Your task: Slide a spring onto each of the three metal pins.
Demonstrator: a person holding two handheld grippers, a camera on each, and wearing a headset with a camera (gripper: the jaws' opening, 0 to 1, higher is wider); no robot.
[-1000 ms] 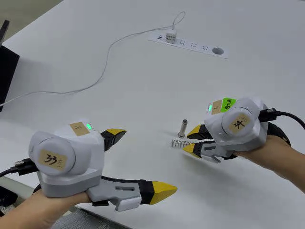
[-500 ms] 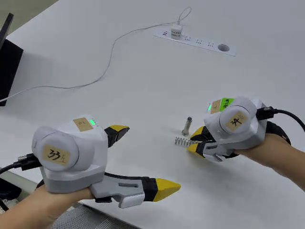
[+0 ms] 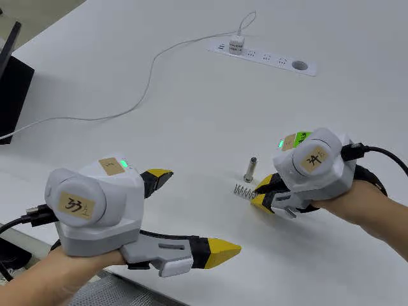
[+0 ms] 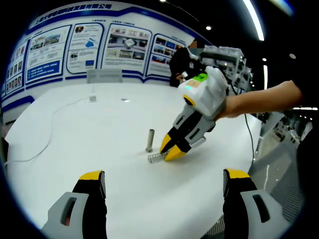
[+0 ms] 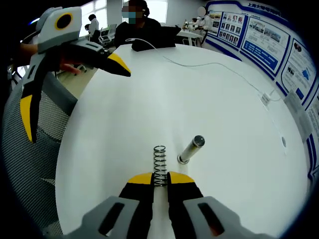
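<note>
One short metal pin (image 3: 250, 169) stands upright on the white table (image 3: 191, 108). A small coil spring (image 3: 242, 190) lies beside its base, pointing left. My right gripper (image 3: 260, 192) is shut on the spring's near end, with the jaws low on the table just right of the pin. From the right gripper view the spring (image 5: 159, 163) sticks out ahead of the closed jaws, and the pin (image 5: 191, 149) leans just to its right. My left gripper (image 3: 191, 211) hovers open at the near left, holding nothing. Between its wide jaws I see the pin (image 4: 149, 140), the spring (image 4: 156, 157) and the right gripper (image 4: 172, 151).
A white power strip (image 3: 274, 60) with a plugged adapter lies at the back, and its cable (image 3: 137, 95) runs left across the table. A dark object (image 3: 13, 83) sits at the left edge. The table's near edge (image 3: 146, 285) is just under the left gripper.
The right gripper's jaws, apart around the spring a second ago, have shut on it. The spring has shifted slightly toward the pin. The left gripper has barely moved.
</note>
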